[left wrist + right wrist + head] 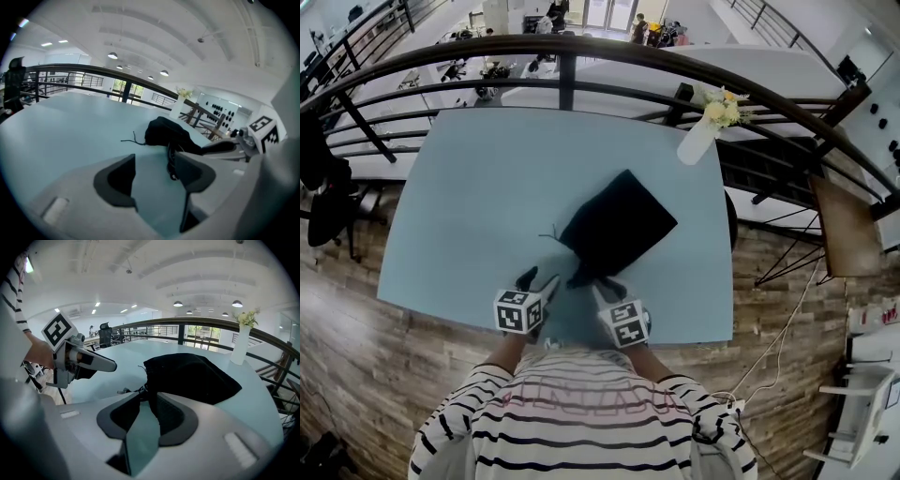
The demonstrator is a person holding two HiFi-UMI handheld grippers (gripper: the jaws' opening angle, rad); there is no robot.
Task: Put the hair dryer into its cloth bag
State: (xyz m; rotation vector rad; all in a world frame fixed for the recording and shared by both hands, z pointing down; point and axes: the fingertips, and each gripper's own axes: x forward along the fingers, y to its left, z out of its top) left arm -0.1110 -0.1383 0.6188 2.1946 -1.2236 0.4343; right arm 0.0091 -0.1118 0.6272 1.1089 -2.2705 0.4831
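Note:
A black cloth bag (619,225) lies bulging on the light blue table (487,206), its mouth turned toward me. No hair dryer shows outside it; a black cord (171,164) trails from the mouth and a thin drawstring (129,139) lies to the left. My right gripper (598,283) is at the bag's mouth (147,380), jaws apart, with bare table showing between the pads. My left gripper (540,278) stands open just left of the mouth, nothing between its fingers. From the left gripper view (154,159) the bag (166,131) lies just ahead. In the right gripper view (148,395) it (192,376) fills the middle.
A white vase with flowers (703,136) stands at the table's far right corner. A dark railing (581,52) curves behind the table. A wooden stool (844,225) is off to the right. The table's near edge (675,337) is right at my grippers.

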